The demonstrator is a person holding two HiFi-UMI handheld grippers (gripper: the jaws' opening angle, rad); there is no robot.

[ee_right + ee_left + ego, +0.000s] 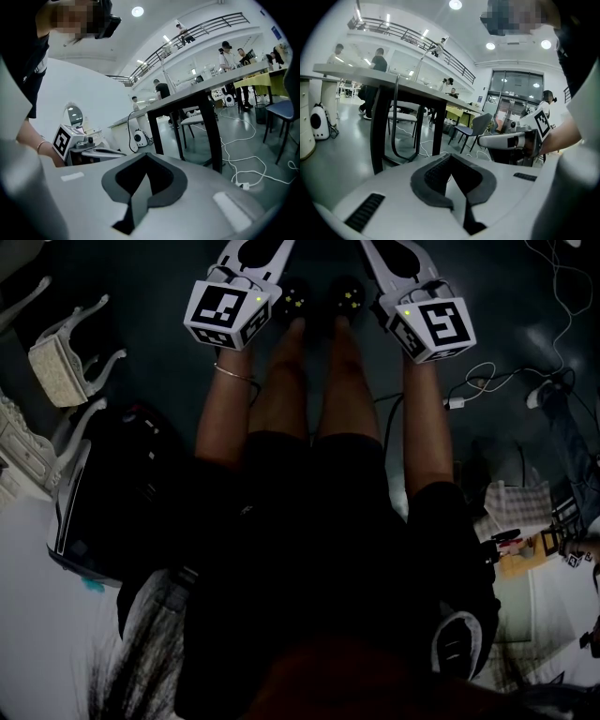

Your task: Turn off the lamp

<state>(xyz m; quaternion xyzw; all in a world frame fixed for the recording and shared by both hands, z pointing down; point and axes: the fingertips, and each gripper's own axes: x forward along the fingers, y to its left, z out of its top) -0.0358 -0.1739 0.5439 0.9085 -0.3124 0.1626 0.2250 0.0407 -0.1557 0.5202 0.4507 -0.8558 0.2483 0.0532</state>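
A: Anything hidden or cut off?
B: Plenty. Dim throughout from the head view, with the tips of the left gripper (450, 156) and right gripper (146, 154) clipped at the top edge.
A: Jaws?
B: Pressed together on both, nothing between.
A: Lamp?
B: Hard to confirm. Only a thin stalk (424, 61) standing on the long table (356, 72), well ahead, too small to tell.
A: Counts?
B: Two marker cubes (228, 313) (436, 326), two shoes (293, 298) (347, 294), one white chair (61, 367).

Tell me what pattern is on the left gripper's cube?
The cube has black-and-white squares, clearest in the head view.
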